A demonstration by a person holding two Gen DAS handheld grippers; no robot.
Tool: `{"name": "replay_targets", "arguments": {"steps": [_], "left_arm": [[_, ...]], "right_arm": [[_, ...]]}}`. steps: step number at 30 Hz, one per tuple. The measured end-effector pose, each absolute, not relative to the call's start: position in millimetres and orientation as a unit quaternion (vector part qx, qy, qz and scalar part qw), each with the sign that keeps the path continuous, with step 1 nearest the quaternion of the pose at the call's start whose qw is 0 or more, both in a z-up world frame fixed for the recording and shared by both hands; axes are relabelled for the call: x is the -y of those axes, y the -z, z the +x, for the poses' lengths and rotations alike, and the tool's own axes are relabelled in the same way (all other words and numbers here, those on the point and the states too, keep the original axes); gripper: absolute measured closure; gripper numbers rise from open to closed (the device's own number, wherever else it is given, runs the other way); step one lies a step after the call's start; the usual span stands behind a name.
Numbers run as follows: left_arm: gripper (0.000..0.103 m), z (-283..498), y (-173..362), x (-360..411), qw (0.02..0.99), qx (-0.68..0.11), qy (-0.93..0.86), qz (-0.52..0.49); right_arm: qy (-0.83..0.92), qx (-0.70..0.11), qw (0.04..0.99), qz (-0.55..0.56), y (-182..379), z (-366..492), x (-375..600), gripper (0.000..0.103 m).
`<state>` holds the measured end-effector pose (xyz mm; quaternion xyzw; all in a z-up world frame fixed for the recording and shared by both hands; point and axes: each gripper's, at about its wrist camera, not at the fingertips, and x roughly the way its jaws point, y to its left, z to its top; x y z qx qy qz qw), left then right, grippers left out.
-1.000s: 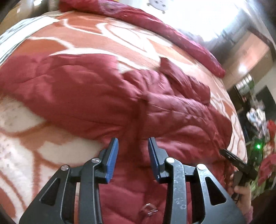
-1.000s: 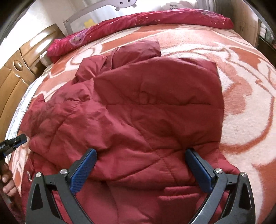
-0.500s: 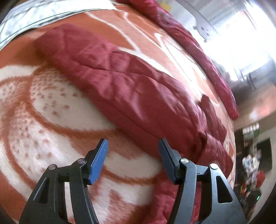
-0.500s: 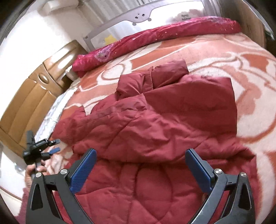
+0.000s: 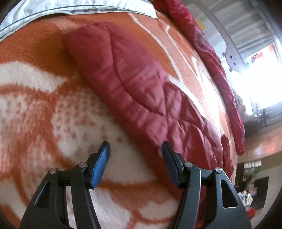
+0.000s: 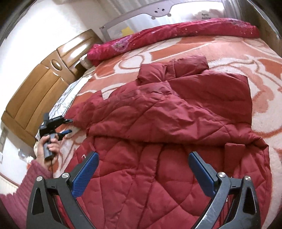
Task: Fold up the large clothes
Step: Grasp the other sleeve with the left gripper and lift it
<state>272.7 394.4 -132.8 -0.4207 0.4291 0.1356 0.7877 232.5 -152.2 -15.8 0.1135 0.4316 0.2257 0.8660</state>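
Hovering with left claw [image 5: 135, 158] spread, empty, over bed blanket [image 5: 35, 114]; red jacket [image 6: 176, 123] sleeve [image 5: 123, 79] just ahead-right, probably running lengthwise away; right claw [image 6: 142, 174] wide, empty, above hem.

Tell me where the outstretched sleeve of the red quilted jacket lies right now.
In the left wrist view the sleeve lies on the orange-and-white blanket, stretching up-left just beyond the open left hand-held gripper.

An orange and white patterned blanket [image 6: 264, 98] is spread over the bed. A rolled crimson quilt [image 6: 176, 35] is laid along its far edge, below a grey rail [image 6: 158, 10]. A wooden headboard [image 6: 40, 84] is seen at the left, with a striped sheet [image 6: 65, 100] exposed beside it.
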Motion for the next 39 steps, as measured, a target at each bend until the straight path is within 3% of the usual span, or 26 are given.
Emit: {"name": "replay_targets", "arguments": {"steps": [13,15,17,20,28,39], "left_arm": [[0.044,295,141,-432,0.784,-0.390,-0.164,-0.454],[0.074,298,140,-432,0.789,-0.392,-0.176,-0.440],[0.086,298,139,-434,0.787,-0.389,-0.163,-0.451],[0.093,297,127,-427,0.799,-0.375,-0.152,-0.446],[0.095,285,71,-378,0.851,-0.340,-0.085,-0.391],[0.096,291,11,-255,0.900,-0.331,0.032,-0.280]], "right_arm": [[-0.223,-0.427,0.872,0.092,15,222,145,0.002],[-0.221,-0.430,0.870,0.096,17,223,148,0.004],[-0.219,-0.431,0.870,0.098,19,222,150,0.004],[-0.213,-0.430,0.872,0.093,22,223,154,0.004],[-0.179,-0.445,0.873,0.090,40,242,168,0.010],[-0.160,-0.452,0.870,0.114,43,259,192,0.010]]}}
